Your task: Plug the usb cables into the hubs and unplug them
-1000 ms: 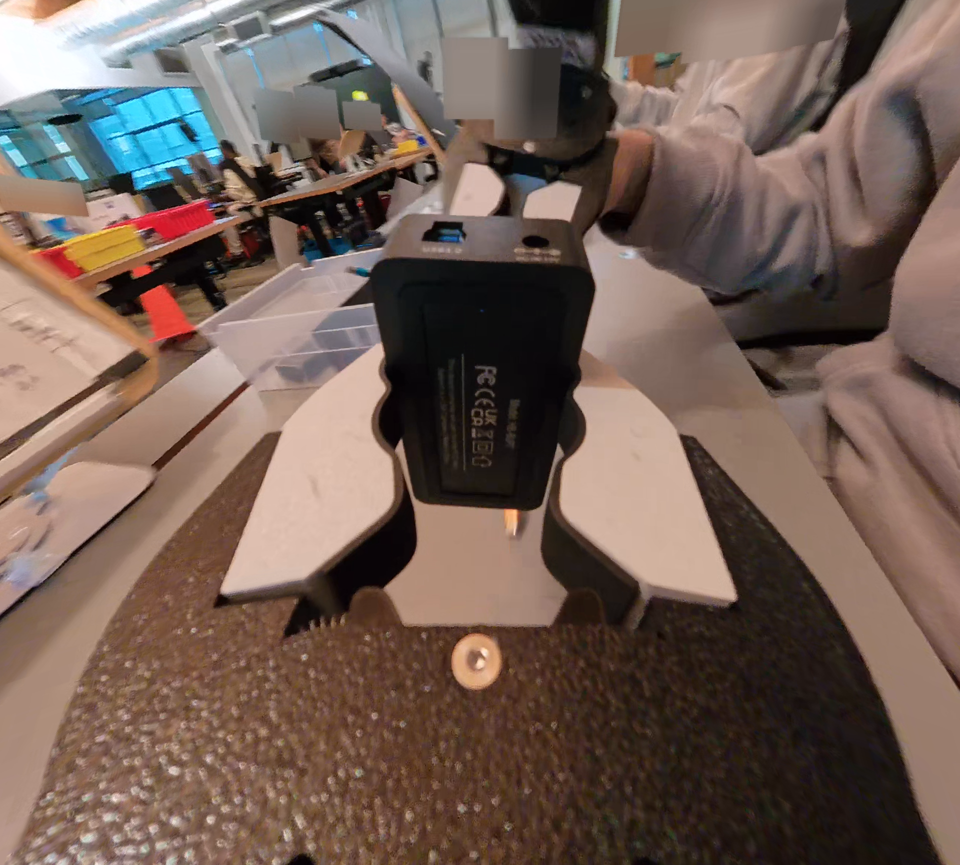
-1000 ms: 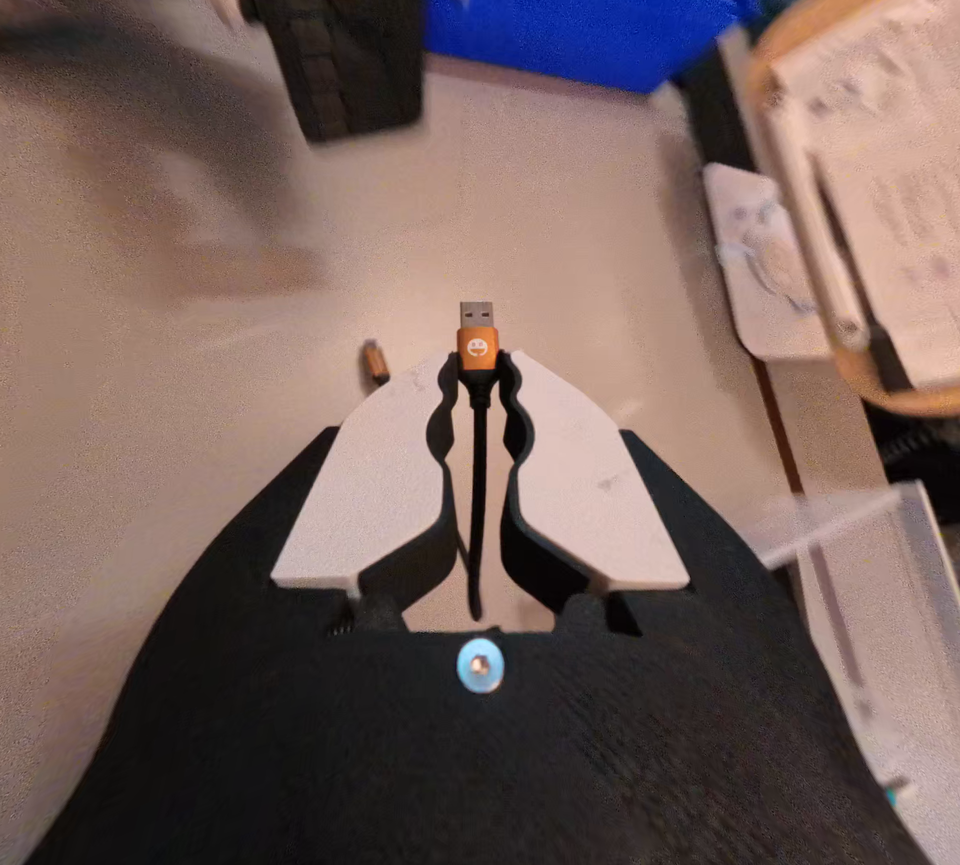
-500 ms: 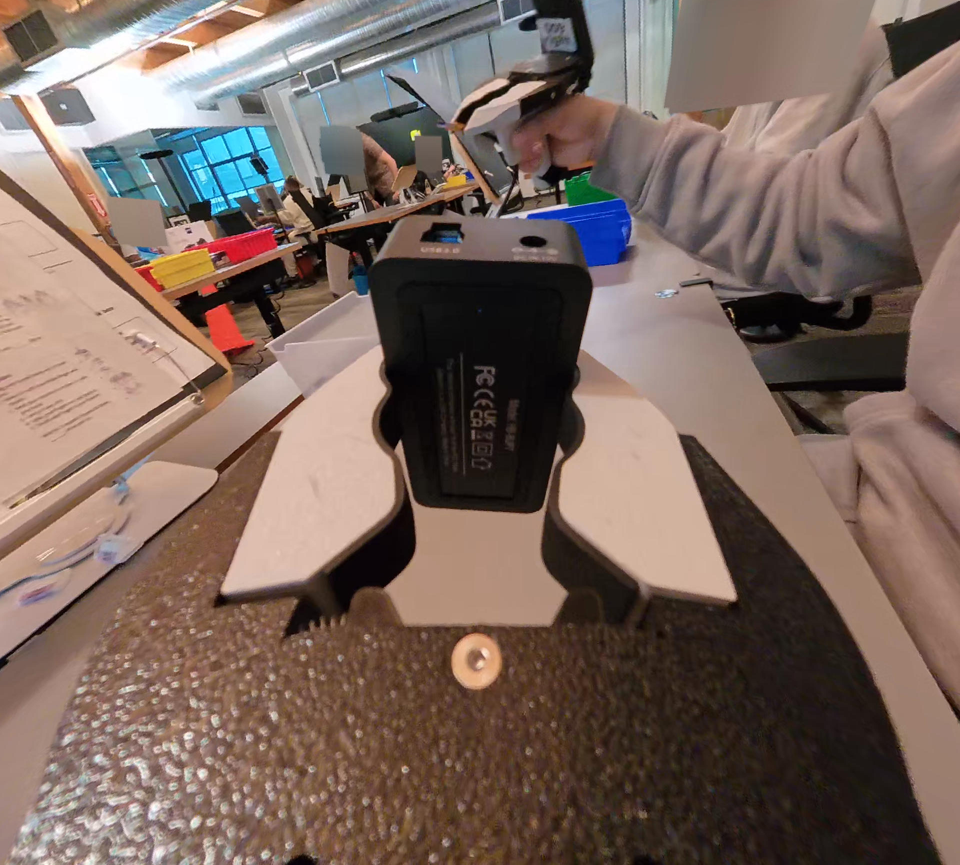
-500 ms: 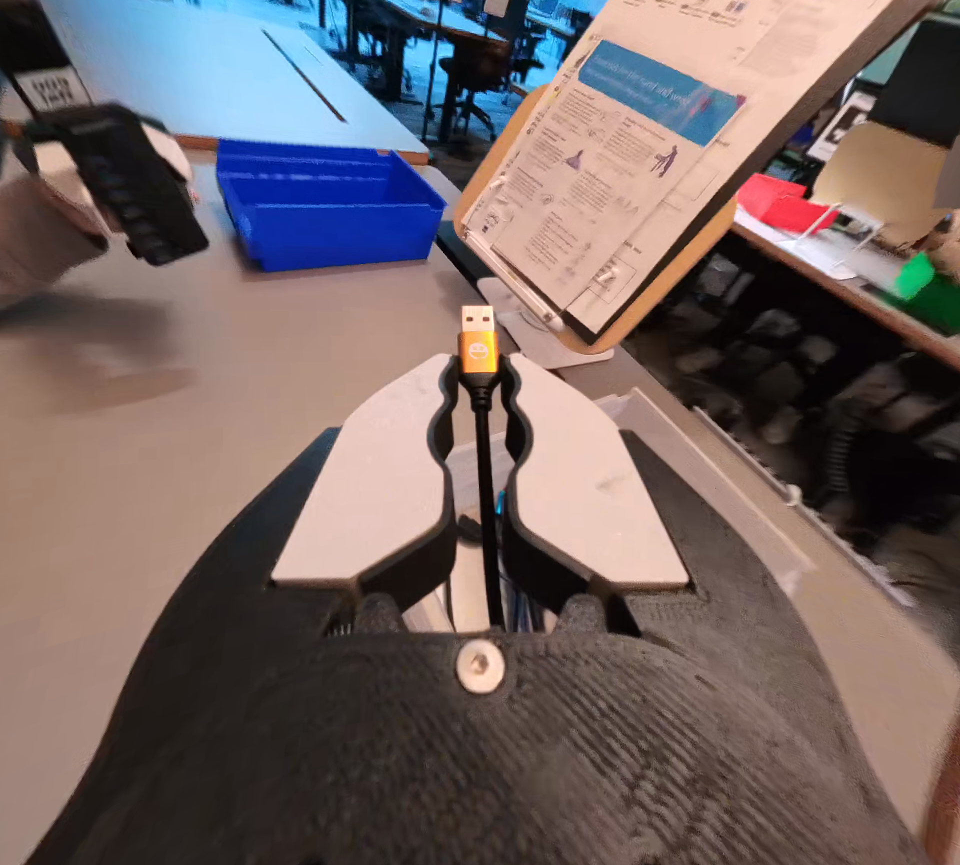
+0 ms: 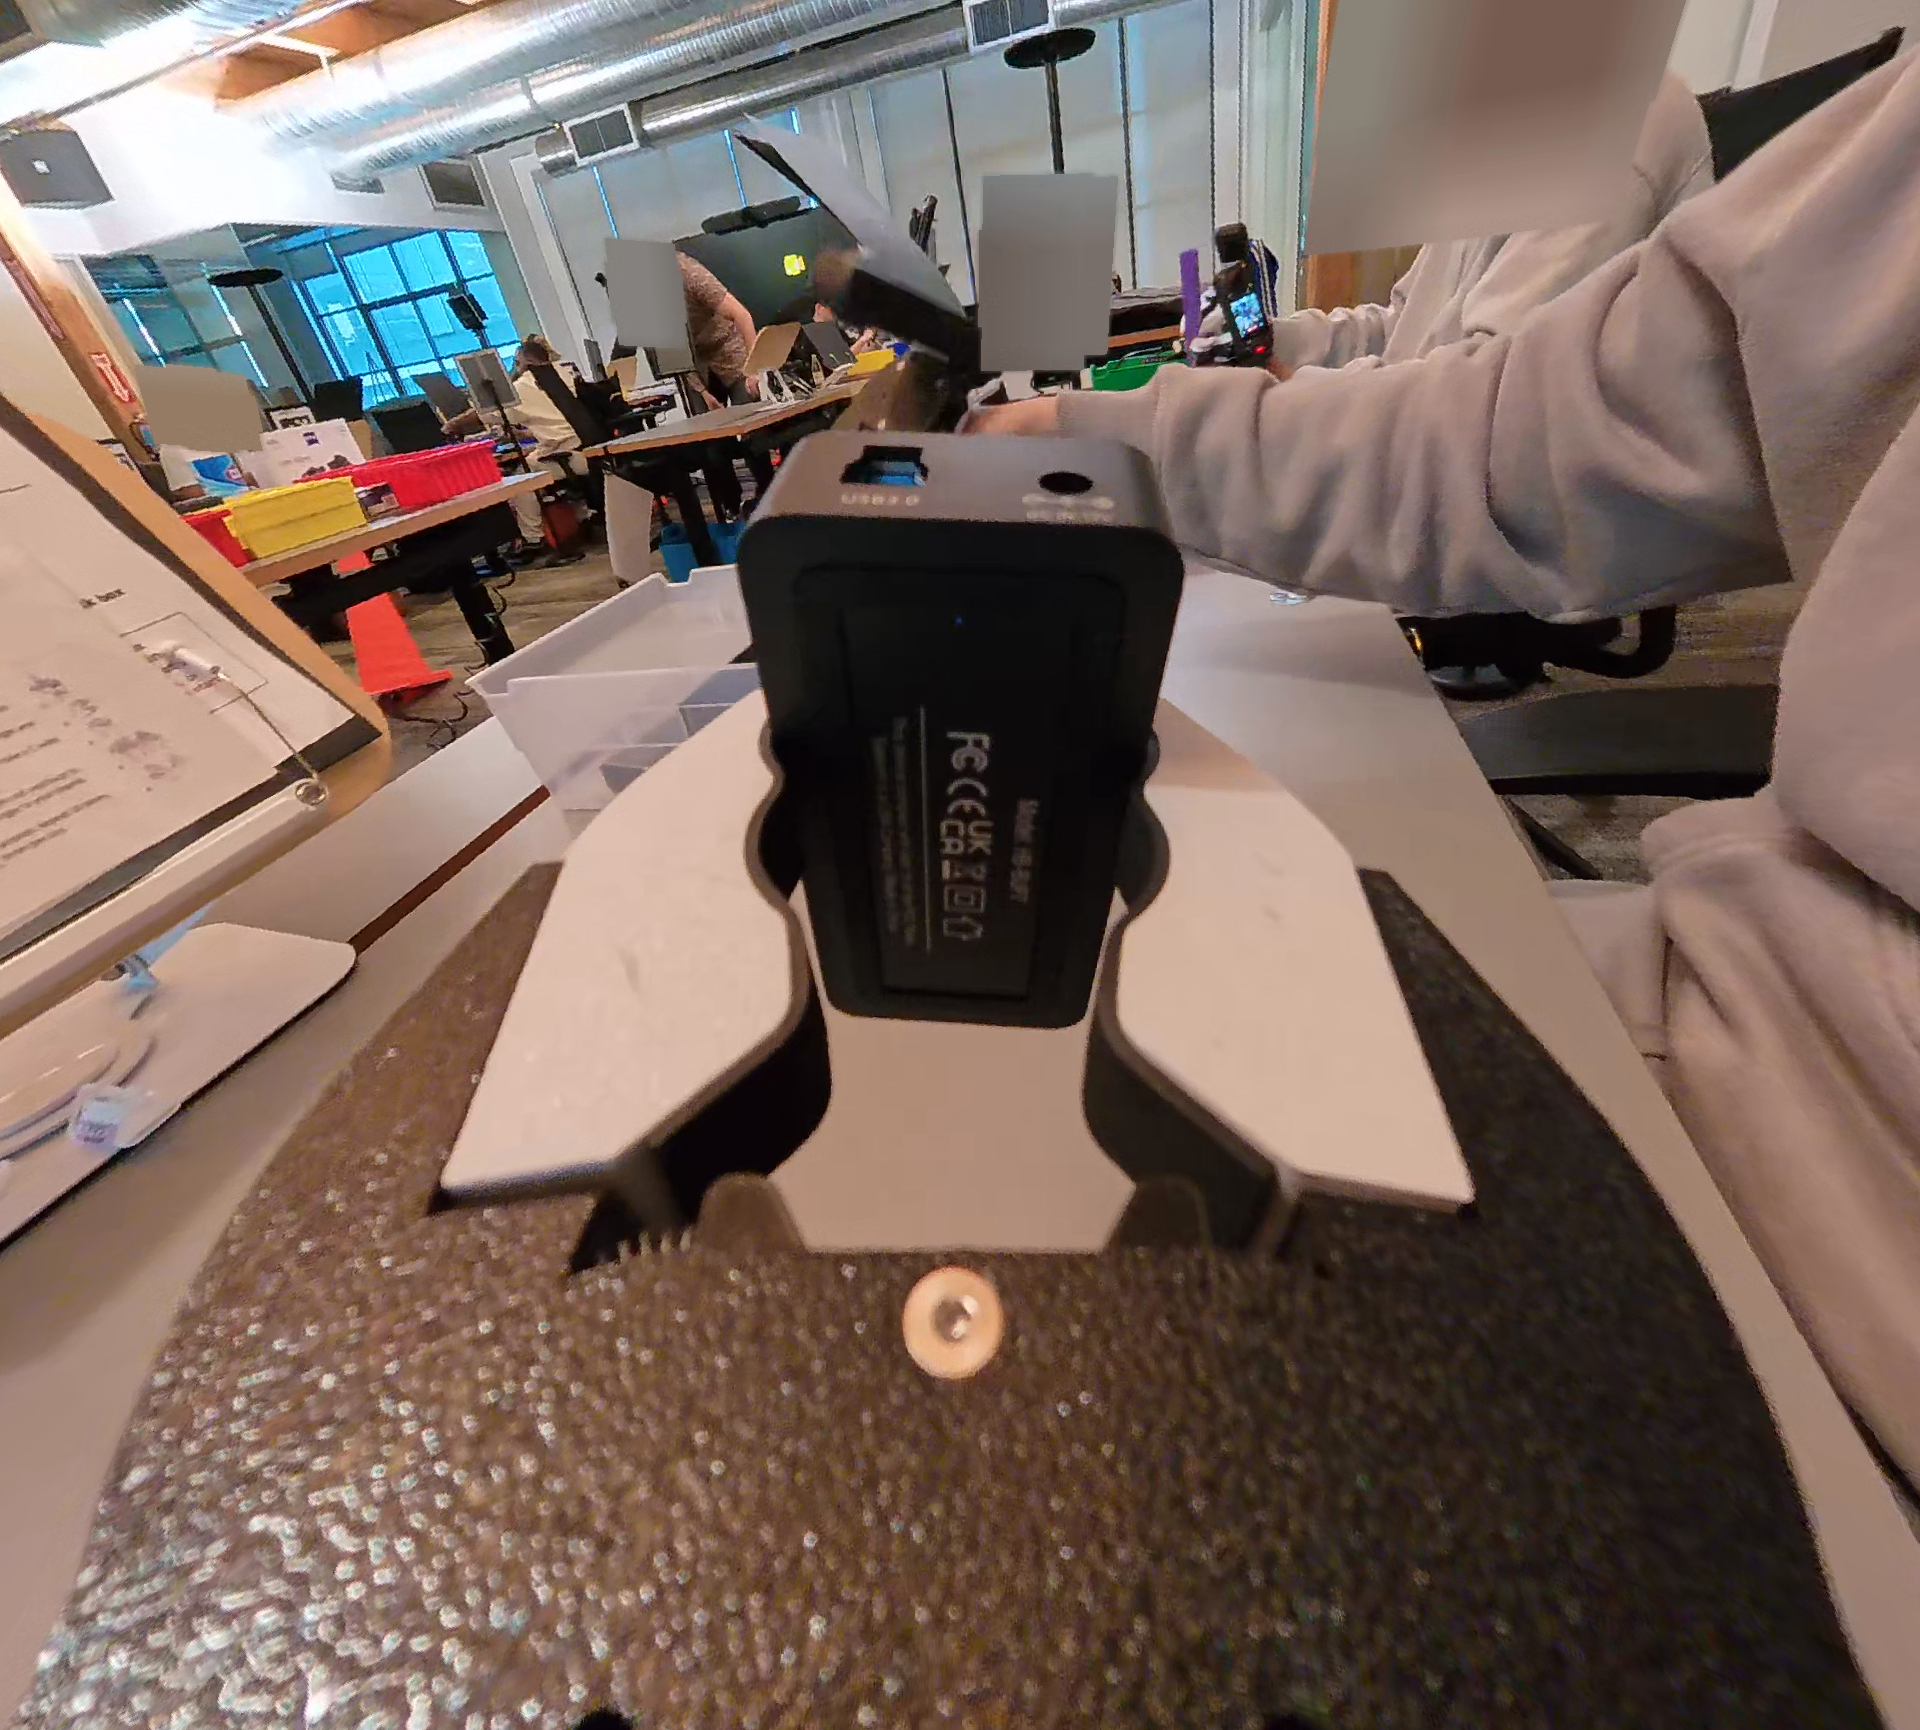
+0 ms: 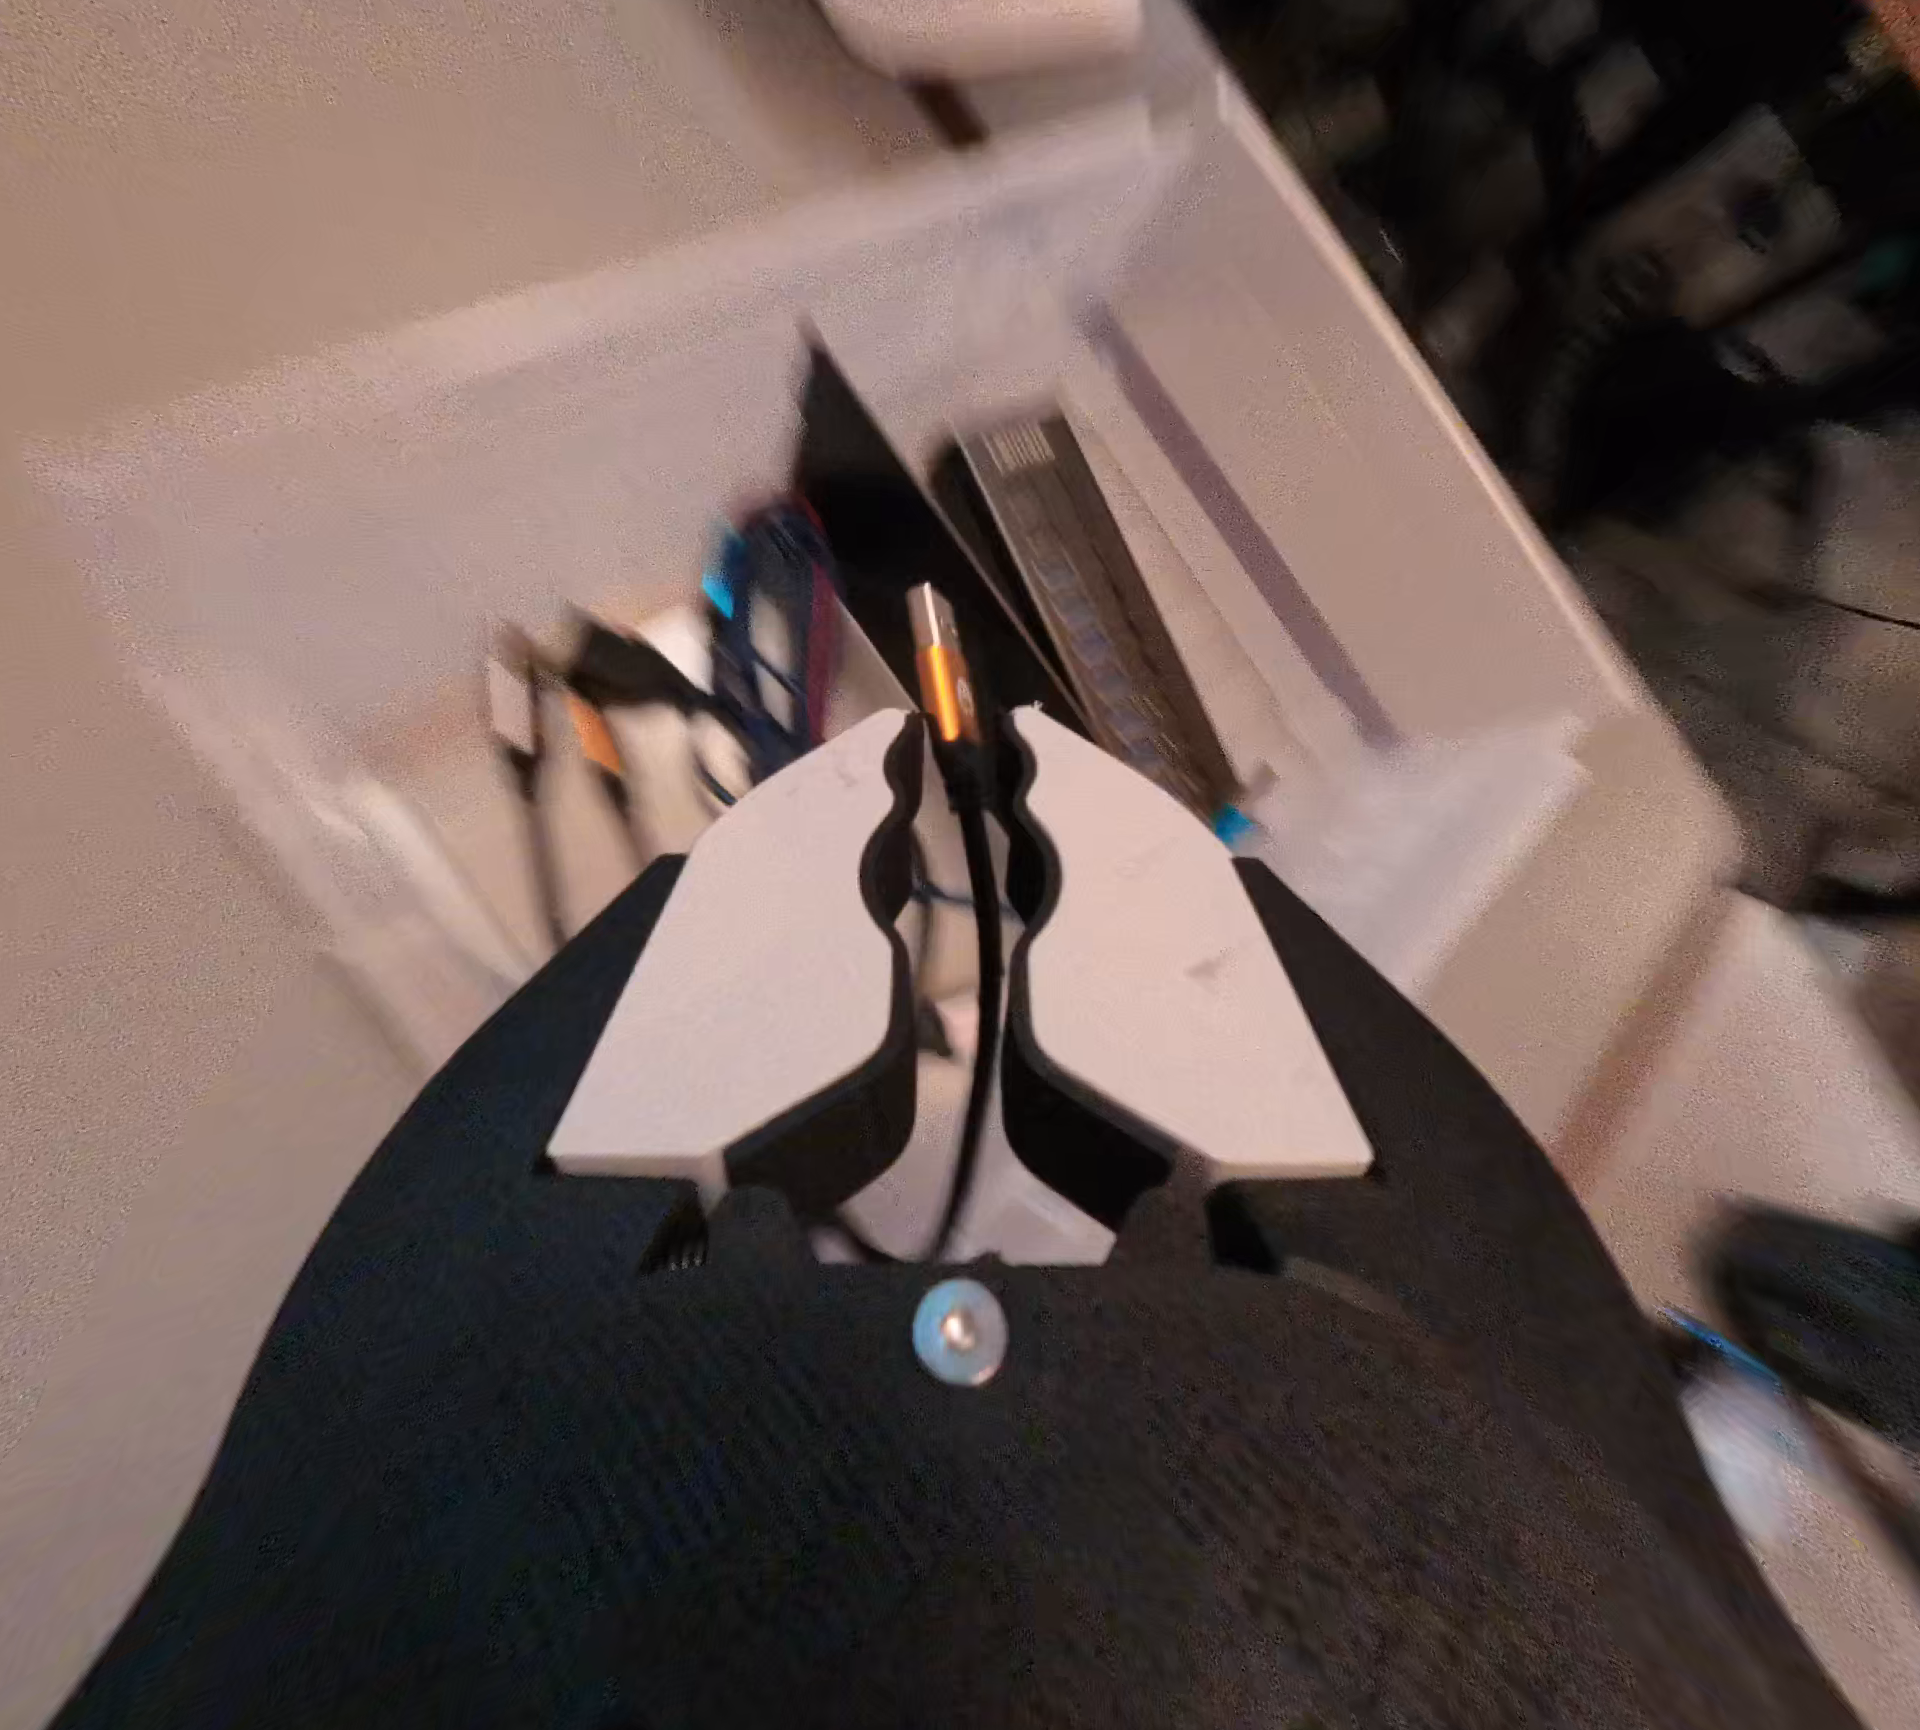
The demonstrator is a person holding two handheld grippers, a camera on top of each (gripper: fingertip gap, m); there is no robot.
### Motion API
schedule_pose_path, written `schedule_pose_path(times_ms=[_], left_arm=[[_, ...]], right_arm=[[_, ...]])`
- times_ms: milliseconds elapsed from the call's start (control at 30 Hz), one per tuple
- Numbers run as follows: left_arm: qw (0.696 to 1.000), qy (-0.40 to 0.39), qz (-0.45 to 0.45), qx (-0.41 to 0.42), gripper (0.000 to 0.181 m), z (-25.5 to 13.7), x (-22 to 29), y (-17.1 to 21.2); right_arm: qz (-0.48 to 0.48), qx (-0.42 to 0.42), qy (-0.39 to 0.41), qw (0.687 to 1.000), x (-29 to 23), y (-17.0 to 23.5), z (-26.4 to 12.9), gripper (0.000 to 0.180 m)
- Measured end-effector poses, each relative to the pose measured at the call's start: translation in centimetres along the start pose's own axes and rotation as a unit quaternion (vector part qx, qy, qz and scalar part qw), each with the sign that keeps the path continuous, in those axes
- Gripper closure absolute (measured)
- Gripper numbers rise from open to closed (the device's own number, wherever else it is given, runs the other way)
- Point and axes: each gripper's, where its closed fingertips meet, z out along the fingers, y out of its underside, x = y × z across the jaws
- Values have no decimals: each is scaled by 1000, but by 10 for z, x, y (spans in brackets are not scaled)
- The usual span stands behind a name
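— Since half a second ago the right gripper [image 6: 961, 724] has swung away from the tilted document stand and now points down into the clear plastic divided bin [image 6: 1475, 807]; that whole view is smeared with motion. What about the other side?

— Hardly changed. The left gripper [image 5: 961, 807] still has its jaws clamped on the sides of the black rectangular USB hub [image 5: 961, 745], held upright above the grey tabletop [image 5: 1340, 704]. On the hub's top end sit a blue USB port [image 5: 883, 467] and a round socket [image 5: 1067, 485].

— Any writing on it?

— White printed markings run along the hub's facing side, plus small captions under both sockets. I'll leave the wording alone. The white sheet on the wooden document stand [image 5: 135, 693] at the left carries printed text as well.

— And the cable?

— The black USB cable with an orange metal plug [image 6: 948, 678] sits between the right gripper's jaws, which are narrow. The plug leans toward the right finger, a sliver of gap shows on the left, and I cannot tell whether it is truly pinched. Its silver tip pokes out past the fingertips, over the bin.

— What's in that bin?

— One compartment holds a blurred tangle of blue and black cables [image 6: 769, 631]. Next to it, a dark, flat hub-like slab [image 6: 1091, 610] leans in another section. From the left wrist view the same bin [image 5: 623, 672] stands behind the hub, contents unclear. Farther off, yellow bins [image 5: 296, 511] and red bins [image 5: 426, 470] sit on another desk.
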Motion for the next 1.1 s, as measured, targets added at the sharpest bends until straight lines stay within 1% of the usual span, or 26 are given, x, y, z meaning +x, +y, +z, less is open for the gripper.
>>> schedule_pose_path(times_ms=[33,67,133,200,233,300,333,367,400,467,533,567,600,667,767,900,967,1000,1100], left_arm=[[1000,0,-2,2,121,0,-1,0],[1000,0,-4,4,121,0,-2,1],[1000,-2,-9,2,121,0,-4,4],[1000,-3,-12,1,121,1,-5,7],[1000,-2,-15,1,121,1,-5,8],[1000,-6,-16,2,121,1,-6,8],[1000,-8,-17,2,121,0,-7,8],[1000,-9,-19,4,121,0,-8,9],[1000,-8,-23,8,121,0,-8,8],[999,-10,-34,21,121,2,-10,7],[998,-4,-46,34,121,4,-10,6],[998,1,-48,41,121,6,-8,4],[998,7,-51,46,121,7,-6,3],[997,19,-55,48,121,11,-1,3],[998,28,-49,36,121,14,4,6],[998,32,-42,33,121,17,8,4],[999,28,-32,27,121,17,8,4],[999,29,-29,25,120,17,8,4],[999,34,-17,24,120,19,12,4]], right_arm=[[-48,-58,34,997,7,15,7,158],[-91,-102,43,990,7,25,12,157],[-161,-169,34,972,2,44,23,152],[-176,-204,61,961,9,53,28,136],[-168,-202,74,962,13,50,28,133],[-129,-141,96,977,11,26,23,129],[-103,-88,77,988,-2,6,20,124],[-79,-25,40,996,-23,-18,16,121],[-63,43,-1,997,-49,-45,10,117],[-45,161,-86,982,-110,-96,-7,110],[-48,228,-174,957,-180,-130,-21,103],[-55,251,-201,945,-211,-143,-24,100],[-62,271,-224,934,-240,-154,-26,97],[-69,296,-257,917,-285,-173,-25,97],[-74,318,-273,905,-321,-197,-20,98],[-93,334,-261,901,-335,-214,-13,101],[-92,365,-263,888,-338,-223,-21,111],[-92,370,-259,887,-338,-226,-22,114],[-104,364,-258,889,-340,-225,-20,117]])
